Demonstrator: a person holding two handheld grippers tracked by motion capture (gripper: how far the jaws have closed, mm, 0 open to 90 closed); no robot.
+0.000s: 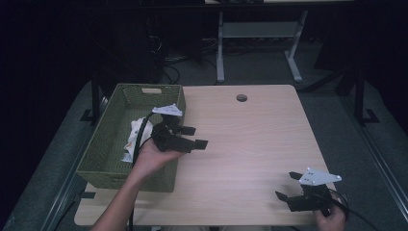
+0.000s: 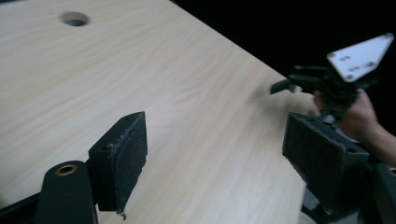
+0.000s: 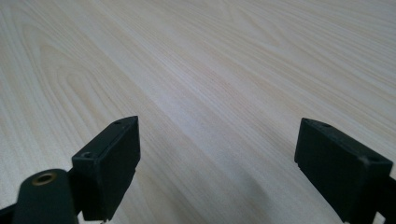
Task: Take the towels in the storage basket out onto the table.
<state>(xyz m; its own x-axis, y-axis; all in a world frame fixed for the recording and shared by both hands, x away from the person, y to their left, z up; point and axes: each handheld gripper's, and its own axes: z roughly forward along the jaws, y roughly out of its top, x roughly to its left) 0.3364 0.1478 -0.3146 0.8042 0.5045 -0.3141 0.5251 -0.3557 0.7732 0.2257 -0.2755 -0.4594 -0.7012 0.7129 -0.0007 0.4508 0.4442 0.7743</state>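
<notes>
Black grippers [image 1: 195, 136]; grey three-cornered plates [image 1: 320, 177]

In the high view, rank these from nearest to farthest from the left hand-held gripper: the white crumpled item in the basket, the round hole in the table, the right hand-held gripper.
From the left hand-held gripper, jaws open, at the green basket's right wall:
1. White crumpled item, just to its left inside the basket.
2. Round hole, toward the table's far edge, to its right.
3. Right hand-held gripper, at the near right corner.

A pale wooden table [image 1: 250, 144] fills the middle of the scene, with a round hole [image 1: 241, 98] near its far edge. Beyond it, on the grey floor [image 1: 269, 67], stand the white legs of another desk [image 1: 220, 53], and to their left lie tangled dark cables [image 1: 169, 65].
</notes>
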